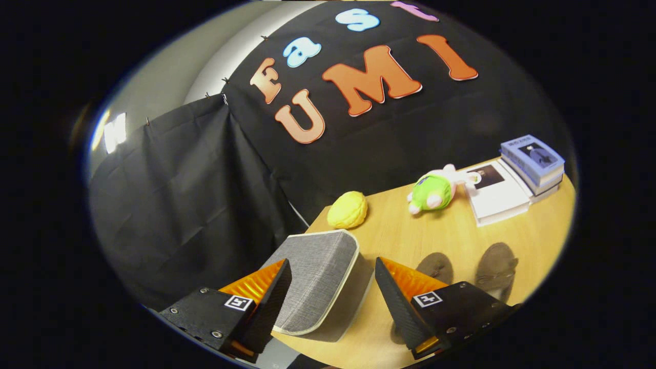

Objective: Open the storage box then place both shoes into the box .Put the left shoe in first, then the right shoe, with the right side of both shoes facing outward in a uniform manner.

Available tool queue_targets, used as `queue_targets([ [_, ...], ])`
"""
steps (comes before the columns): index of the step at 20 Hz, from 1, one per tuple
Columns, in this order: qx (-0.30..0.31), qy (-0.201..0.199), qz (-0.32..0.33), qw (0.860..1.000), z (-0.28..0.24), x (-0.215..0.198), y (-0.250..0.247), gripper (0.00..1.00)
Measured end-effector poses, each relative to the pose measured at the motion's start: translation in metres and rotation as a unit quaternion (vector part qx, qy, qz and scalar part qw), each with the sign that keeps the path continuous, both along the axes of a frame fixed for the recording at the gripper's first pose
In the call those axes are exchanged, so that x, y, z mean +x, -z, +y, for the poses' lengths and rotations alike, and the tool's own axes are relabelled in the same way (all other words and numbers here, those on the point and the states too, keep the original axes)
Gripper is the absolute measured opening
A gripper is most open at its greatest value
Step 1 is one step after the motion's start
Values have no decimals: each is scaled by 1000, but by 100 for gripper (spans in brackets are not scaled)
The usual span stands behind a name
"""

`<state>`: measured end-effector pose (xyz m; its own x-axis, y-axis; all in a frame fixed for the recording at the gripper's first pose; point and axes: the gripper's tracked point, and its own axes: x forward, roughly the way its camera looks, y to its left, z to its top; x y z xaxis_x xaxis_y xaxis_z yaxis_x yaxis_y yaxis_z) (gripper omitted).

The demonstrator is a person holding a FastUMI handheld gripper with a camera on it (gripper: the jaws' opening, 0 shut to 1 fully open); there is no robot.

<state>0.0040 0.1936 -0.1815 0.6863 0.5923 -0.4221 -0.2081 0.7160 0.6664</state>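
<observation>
Storage box (315,279), grey fabric, closed: we judge its lid light, semi-stiff; take its piped edge. Gripper (333,279) fingers apart.

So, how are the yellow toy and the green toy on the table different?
The yellow toy is a plain rounded lump in one colour; the green toy is a plush figure with pink and white parts. The yellow toy lies near the table's corner, beyond the grey storage box; the green toy lies beside the books. The gripper is open.
</observation>
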Motion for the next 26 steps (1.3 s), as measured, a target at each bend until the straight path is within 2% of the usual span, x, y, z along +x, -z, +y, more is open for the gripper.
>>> queue_targets([
  [5, 41, -42, 50, 997, 35, -4, 27, 98],
  [9, 88, -61, 92, 990, 57, -5, 49, 97],
  [18, 137, -61, 115, 982, 84, 8, 80, 97],
  [23, 200, -71, 133, 968, 101, 8, 85, 97],
  [26, 217, -70, 145, 963, 100, 11, 85, 97],
])
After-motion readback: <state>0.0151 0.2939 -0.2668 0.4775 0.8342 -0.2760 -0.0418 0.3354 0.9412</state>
